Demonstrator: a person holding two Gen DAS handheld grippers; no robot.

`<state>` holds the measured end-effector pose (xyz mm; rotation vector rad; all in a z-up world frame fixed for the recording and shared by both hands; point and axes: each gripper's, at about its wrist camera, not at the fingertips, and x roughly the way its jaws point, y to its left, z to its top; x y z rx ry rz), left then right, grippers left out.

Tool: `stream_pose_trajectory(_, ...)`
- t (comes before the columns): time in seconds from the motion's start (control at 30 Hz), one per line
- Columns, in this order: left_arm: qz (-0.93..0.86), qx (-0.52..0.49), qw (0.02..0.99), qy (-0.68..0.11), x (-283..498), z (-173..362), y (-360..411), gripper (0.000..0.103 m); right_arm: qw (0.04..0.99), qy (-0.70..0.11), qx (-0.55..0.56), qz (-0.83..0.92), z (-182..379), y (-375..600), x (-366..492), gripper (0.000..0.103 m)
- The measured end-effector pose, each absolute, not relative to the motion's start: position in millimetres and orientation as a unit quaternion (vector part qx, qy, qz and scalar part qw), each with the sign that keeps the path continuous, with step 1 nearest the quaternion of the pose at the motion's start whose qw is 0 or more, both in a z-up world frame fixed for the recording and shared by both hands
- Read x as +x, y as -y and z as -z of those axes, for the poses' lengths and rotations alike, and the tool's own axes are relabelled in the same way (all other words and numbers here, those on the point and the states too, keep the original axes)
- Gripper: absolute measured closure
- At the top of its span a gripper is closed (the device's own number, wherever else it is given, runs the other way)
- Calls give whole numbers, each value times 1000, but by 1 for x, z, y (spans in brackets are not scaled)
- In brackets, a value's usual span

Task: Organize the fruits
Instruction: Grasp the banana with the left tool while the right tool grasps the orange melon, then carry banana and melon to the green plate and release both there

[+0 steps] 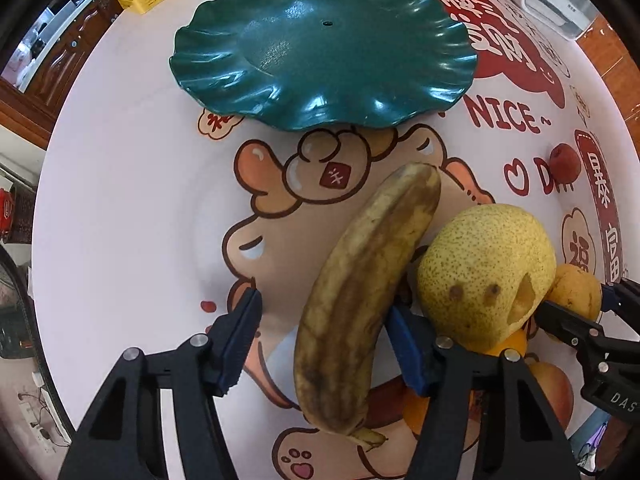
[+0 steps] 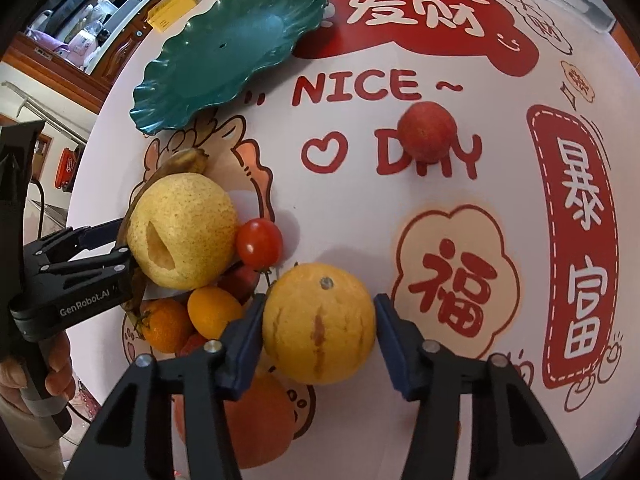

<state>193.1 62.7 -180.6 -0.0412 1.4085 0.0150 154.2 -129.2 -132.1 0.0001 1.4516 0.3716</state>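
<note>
Banana [image 1: 360, 292]: yellow skin heavily mottled brown, one dark bruised band along its length; it lies on the table [image 1: 120, 200] between the fingers of the left tool [image 1: 326, 312], among the fruit near the table's near edge.
Banana axis: long axis runs from the near edge toward the green plate [image 1: 320, 48]; stem end points to the near edge, blunt tip toward the plate.
Left tool: fingers apart, one on each side of the banana; the right-hand finger is just beside the skin, and contact is hard to judge from this angle.
Pear [image 1: 486, 272]: pale yellow-green, speckled, with a cut notch; just beside the banana on its right.
Right tool [image 2: 320, 328]: fingers apart around a round yellow melon [image 2: 320, 322] with faint orange stripes; the left pad looks to touch it, the right shows a thin gap.
Left wrist view only: the banana's whole length and the plate's full wavy rim.
Right wrist view only: a cherry tomato [image 2: 259, 242] against the pear, two small oranges [image 2: 214, 312] near the near edge, and the melon's face.
Red apple [image 2: 427, 132]: alone, well apart from the pile, toward the table's right edge.
Plate: toward the far edge, holding nothing.
</note>
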Motion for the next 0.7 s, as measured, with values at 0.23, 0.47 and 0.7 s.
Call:
stream_pose_trajectory(0.23, -4, 21, 772, -636, 197, 177, -32, 68, 739, -652, -26, -164, 130, 122, 151, 52)
stream_pose_trajectory(0.47, -23, -6, 775, -631, 177, 170, -42, 69, 748, -645, -35, -151, 122, 127, 142, 52)
stream_pose_trajectory(0.7, -36, -8, 802, -596, 163, 129, -58, 69, 776, -612, -44, -148, 87, 129, 132, 52)
